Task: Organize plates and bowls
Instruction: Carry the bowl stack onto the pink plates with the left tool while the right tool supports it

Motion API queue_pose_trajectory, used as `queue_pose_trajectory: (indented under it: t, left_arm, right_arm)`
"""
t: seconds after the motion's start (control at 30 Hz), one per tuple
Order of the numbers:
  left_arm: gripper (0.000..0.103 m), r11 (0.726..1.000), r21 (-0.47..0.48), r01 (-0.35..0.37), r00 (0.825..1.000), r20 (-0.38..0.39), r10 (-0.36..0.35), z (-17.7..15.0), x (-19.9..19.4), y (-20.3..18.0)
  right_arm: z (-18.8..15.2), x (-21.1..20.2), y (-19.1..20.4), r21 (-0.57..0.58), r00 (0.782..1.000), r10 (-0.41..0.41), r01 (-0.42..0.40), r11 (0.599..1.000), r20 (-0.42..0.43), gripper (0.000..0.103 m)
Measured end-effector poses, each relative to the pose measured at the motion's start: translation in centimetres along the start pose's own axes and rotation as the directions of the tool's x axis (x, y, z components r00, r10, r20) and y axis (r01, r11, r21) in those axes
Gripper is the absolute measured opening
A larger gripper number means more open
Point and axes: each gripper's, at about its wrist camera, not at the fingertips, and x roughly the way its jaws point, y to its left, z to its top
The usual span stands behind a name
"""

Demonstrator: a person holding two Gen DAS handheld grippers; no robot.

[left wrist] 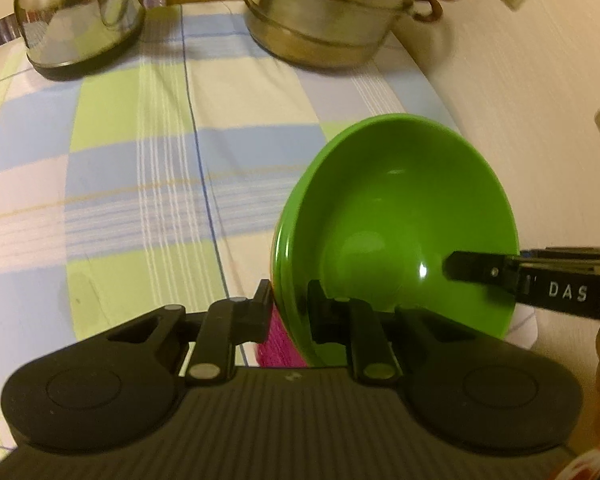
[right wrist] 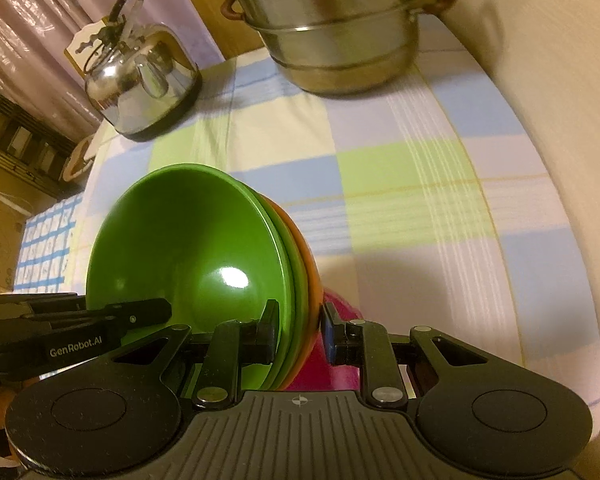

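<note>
Both grippers, left gripper and right gripper, hold fingers clamped on opposite rims of the nested bowl stack, tilted above the desk.

The pink bowl is mostly hiding behind the green bowl, so its shape is anyone's guess. The steamer pot is getting cropped up top, and the wall is blurring out.

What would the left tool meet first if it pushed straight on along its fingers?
Probably the checked tablecloth, since the left tool is clamped on the rim of the stacked bowls and those would travel with it; depth is unclear.
</note>
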Motion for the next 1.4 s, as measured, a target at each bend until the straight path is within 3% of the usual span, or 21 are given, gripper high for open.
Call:
queue_pose_trajectory:
  t: [0.4, 0.8, 1.4]
  left_arm:
    - [0.016, 1.000, 0.017, -0.019, 0.996, -0.081, 0.021, -3.2, 1.9, -1.8]
    - [0.016, 0.999, -0.002, -0.032, 0.990, -0.141, 0.031, -3.4, 4.0, -1.3]
    - [0.017, 0.999, 0.019, -0.048, 0.984, -0.171, 0.051, -3.0, 4.5, -1.6]
  right_arm:
    - [-3.8, 0.7, -2.5, 0.028, 0.998, -0.004, 0.006, 1.000, -0.064, 0.022]
    - [-4.0, 3.1, -3.6, 0.048, 0.992, 0.008, -0.002, 0.999, -0.123, 0.022]
    - [-3.6, 4.1, -4.8, 0.104, 0.987, 0.052, -0.036, 0.994, -0.153, 0.021]
